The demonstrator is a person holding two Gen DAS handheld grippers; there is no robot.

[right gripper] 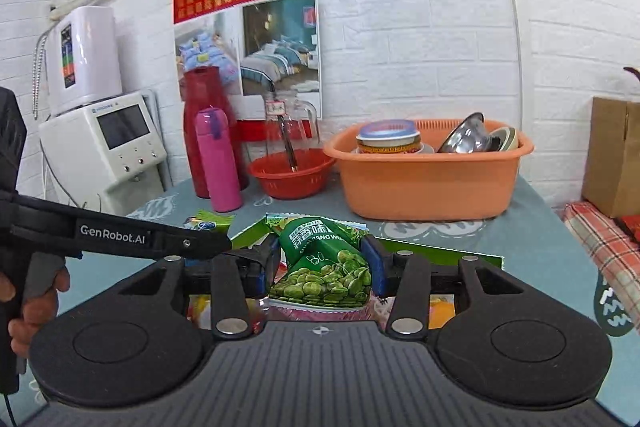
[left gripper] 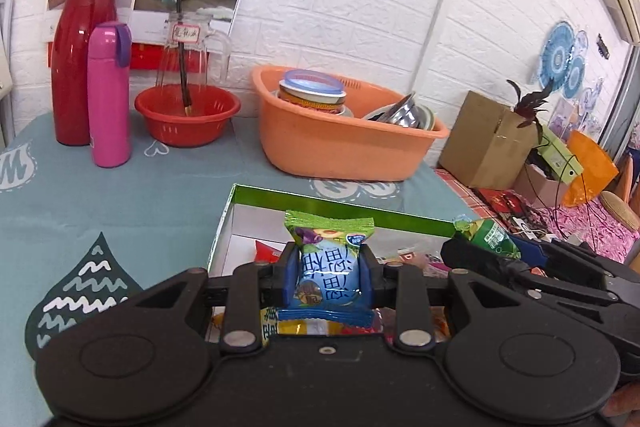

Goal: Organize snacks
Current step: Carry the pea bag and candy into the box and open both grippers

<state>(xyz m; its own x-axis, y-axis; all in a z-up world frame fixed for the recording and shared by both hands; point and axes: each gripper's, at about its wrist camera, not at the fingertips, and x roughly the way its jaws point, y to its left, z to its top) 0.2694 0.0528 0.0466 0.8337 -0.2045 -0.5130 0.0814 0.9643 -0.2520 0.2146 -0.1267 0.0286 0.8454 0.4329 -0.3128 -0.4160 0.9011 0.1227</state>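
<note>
Snacks are the business here, and two are already off the pile. The left gripper (left gripper: 330, 273) has its blue pads pressed on both sides of a small blue-and-green foil snack packet (left gripper: 329, 267), held upright with its crimped top standing clear above the fingers. The right gripper (right gripper: 322, 267) is clamped the same way on a green bag of peas (right gripper: 326, 267), which bulges between the pads. Both packets hang over the shallow green-rimmed cardboard box (left gripper: 280, 195) on the grey-blue tablecloth (left gripper: 120, 195); more wrapped snacks lie loose in the box beneath them — red, yellow and pink wrappers, too jumbled to name one by one.

The step in hand looks like carrying the two picked packets to wherever they belong. To do it well, keep the squeeze steady: foil is slippery and the pea bag is soft, so a slackened grip would likely let either slide out. The two tools sit close together — the right one shows at the edge of the left view — so move them apart before travelling, or one body may knock the other's packet. Lift clear of the box rim before going sideways, and mind the orange plastic tub of bowls (left gripper: 352, 143) just behind the box.
</note>
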